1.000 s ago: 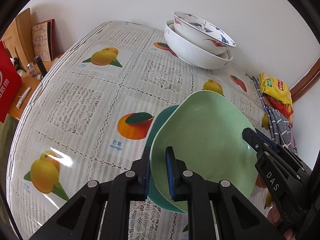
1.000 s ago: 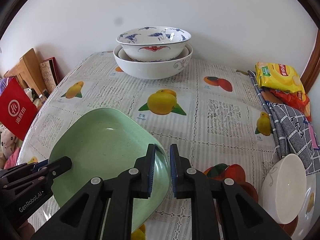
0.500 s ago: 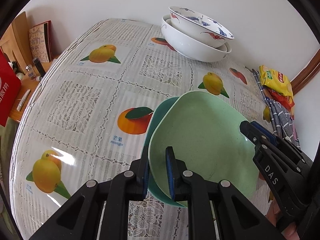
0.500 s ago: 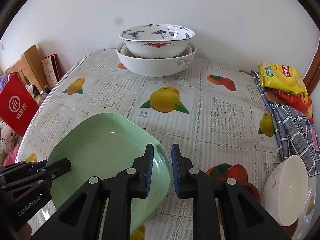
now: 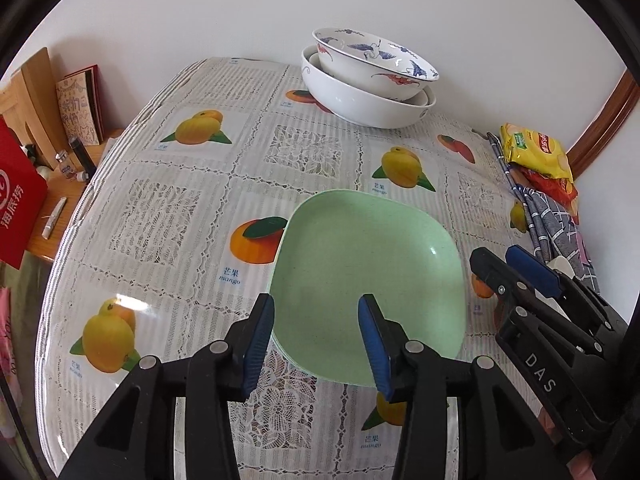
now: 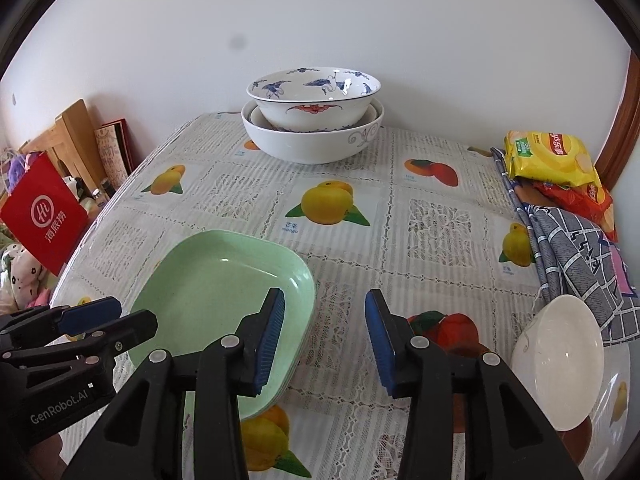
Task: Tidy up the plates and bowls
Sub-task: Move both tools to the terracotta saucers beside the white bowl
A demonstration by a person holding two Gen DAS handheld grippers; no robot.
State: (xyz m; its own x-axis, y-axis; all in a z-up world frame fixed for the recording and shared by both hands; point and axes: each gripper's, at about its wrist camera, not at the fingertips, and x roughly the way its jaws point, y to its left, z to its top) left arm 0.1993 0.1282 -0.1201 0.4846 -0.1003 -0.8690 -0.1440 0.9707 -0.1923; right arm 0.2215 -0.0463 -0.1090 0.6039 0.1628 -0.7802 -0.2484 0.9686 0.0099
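A: From the left wrist, what's different?

B: The left tongs (image 5: 316, 320) had the rim of the green plate (image 5: 368, 280) pinched a moment ago. Now their jaws are opening and nothing is between the pads — the plate lies flat on the table (image 5: 168, 216), sitting on the darker plate that showed under it before. That one is now almost hidden.

A: And the other pair?

B: The right tongs (image 5: 516, 268) show at the plate's far edge, also off it.

A: From the right wrist?

B: Same story. The right tongs (image 6: 324, 328) were clamped on the plate's near corner; now the jaws are opening, one pad over the green plate (image 6: 216, 292), not touching that I can see. The left tongs (image 6: 108, 316) hover just beside its other side.

A: So that step is finished?

B: I'd say so: plates stacked. The nested bowls (image 6: 312, 120) stand by the wall, and a small white bowl (image 6: 560, 360) lies tilted at the right, probably next.
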